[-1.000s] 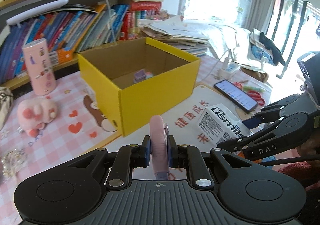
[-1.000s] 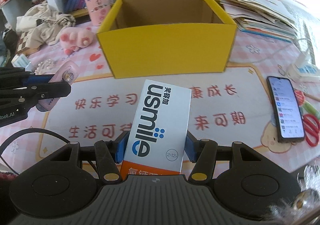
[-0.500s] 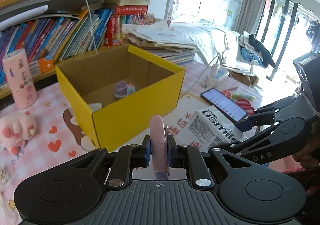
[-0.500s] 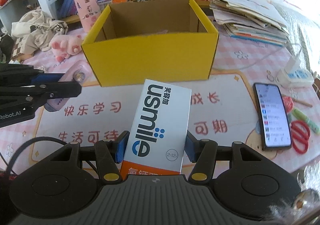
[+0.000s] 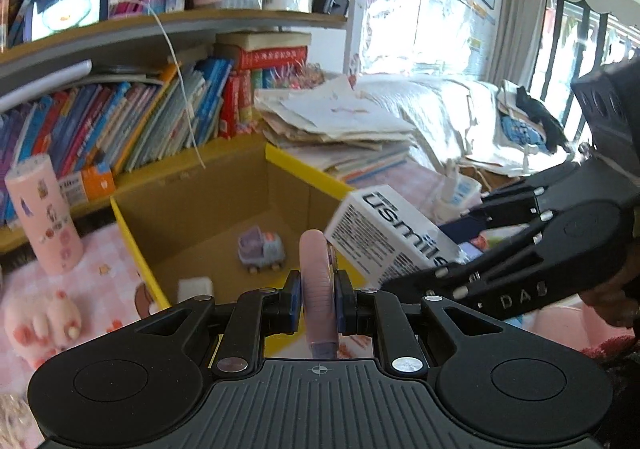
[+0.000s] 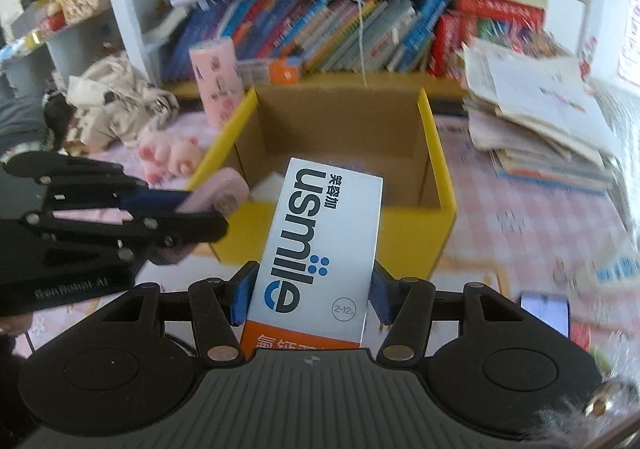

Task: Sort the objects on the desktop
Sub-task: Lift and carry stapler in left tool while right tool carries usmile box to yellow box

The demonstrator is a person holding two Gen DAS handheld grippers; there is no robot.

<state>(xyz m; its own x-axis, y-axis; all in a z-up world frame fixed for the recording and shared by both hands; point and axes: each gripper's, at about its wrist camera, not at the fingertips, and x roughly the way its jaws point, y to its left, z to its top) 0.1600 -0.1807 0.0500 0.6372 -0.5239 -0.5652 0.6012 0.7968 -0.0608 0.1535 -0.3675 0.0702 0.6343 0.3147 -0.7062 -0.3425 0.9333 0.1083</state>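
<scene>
Claws hang at the yellow box (image 6: pixel 436 185). Left claw (image 5: pixel 317 299) grips a pink gadget (image 5: pixel 316 281). Right claw (image 6: pixel 312 291) clamps a toothpaste carton (image 6: pixel 320 245).

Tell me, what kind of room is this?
Probably a child's study corner at home: shelves packed with books, a desk with a pink checked cloth and a plush toy, plus a bed by the window.
</scene>
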